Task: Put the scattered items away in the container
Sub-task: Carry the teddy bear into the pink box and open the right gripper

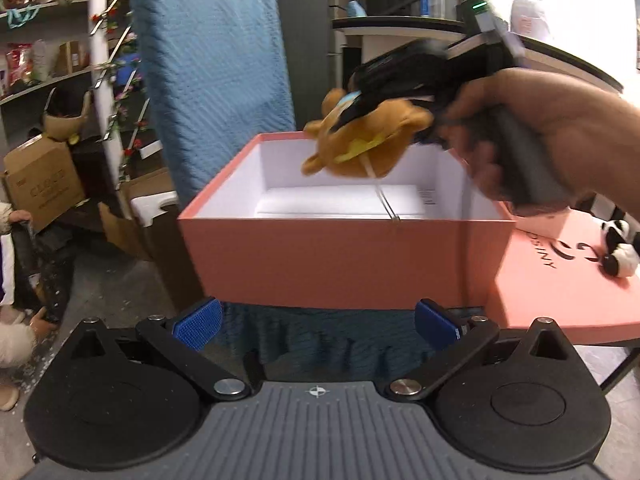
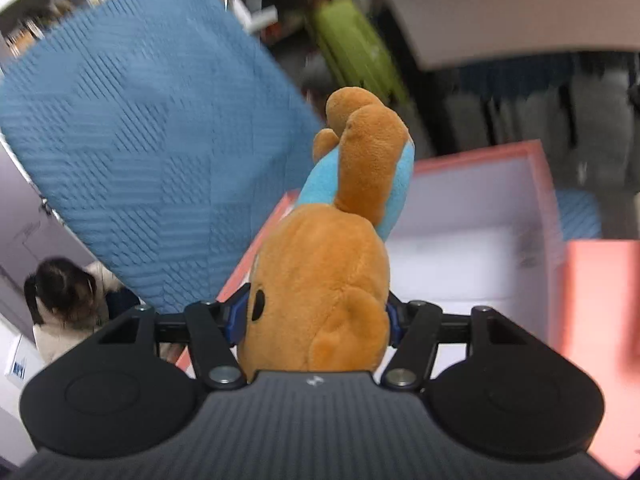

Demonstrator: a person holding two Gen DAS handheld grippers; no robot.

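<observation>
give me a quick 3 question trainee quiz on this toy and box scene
1. True or false: the right tongs are shut on the brown plush toy.
2. Where is the toy relative to the pink box? A) lying inside on the floor of it B) held above its opening C) on the lid
3. Which toy lies on the pink lid?

Key: 1 true. 2 B. 3 the panda plush. The left tongs are open and hold nothing.
</observation>
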